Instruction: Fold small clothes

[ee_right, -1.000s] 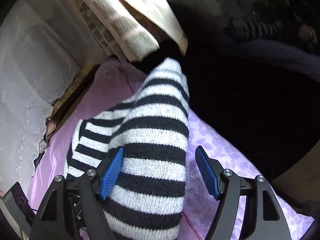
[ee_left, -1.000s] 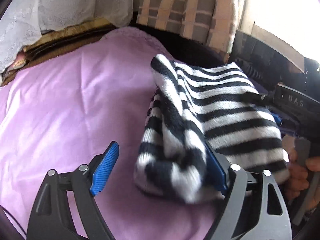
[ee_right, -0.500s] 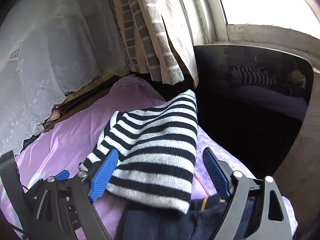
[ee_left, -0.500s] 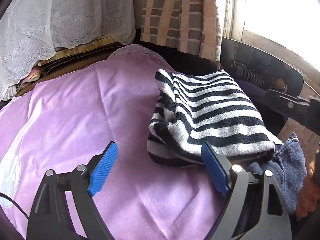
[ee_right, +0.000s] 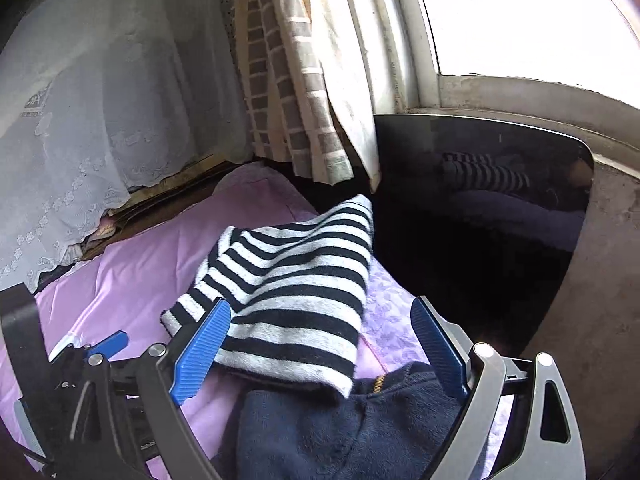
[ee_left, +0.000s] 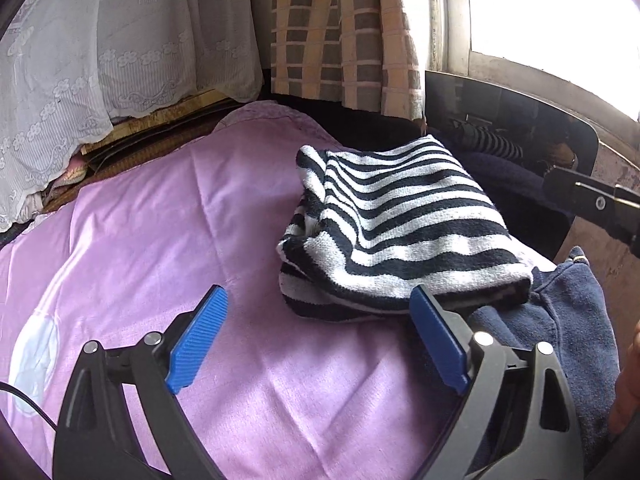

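Observation:
A folded black-and-white striped knit garment (ee_left: 400, 224) lies on the pink sheet (ee_left: 160, 240), its near edge resting on a dark blue garment (ee_left: 560, 328). My left gripper (ee_left: 316, 340) is open and empty, just short of the striped fold. In the right wrist view the striped garment (ee_right: 296, 292) lies ahead, over the blue garment (ee_right: 340, 428). My right gripper (ee_right: 320, 348) is open and empty, hovering above both. The left gripper (ee_right: 108, 344) shows at the lower left there.
A white lace cloth (ee_left: 100, 60) hangs at the back left, a checked curtain (ee_left: 344, 32) behind. A dark glossy panel (ee_right: 500, 208) stands at the bed's right edge below the window (ee_right: 520, 16).
Both grippers have let go of the striped garment and pulled back toward me. It now lies folded on the sheet, and the blue garment has come into view.

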The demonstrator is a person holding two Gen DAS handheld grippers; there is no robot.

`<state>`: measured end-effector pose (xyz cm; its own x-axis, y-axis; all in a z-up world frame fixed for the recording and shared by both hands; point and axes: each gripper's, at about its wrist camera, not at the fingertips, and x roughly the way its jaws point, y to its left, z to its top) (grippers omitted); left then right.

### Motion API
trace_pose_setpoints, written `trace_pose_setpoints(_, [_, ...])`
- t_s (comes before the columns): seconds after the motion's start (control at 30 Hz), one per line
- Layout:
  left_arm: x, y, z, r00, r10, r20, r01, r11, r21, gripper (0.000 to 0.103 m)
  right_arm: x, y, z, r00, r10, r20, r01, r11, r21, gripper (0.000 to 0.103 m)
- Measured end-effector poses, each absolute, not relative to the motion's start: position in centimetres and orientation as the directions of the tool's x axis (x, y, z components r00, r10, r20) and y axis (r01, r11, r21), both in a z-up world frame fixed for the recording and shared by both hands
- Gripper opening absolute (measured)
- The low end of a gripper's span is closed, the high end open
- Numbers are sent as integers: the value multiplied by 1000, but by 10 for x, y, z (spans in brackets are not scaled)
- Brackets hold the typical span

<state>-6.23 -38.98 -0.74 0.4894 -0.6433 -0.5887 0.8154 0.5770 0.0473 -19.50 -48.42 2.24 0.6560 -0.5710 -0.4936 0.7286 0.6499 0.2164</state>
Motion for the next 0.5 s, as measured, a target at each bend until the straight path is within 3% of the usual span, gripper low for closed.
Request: trace_pose_setpoints(0.5, [-71, -377, 1, 545, -621, -563, 789, 607, 95, 98, -196, -442, 9, 701, -535, -471, 672, 717, 184, 95])
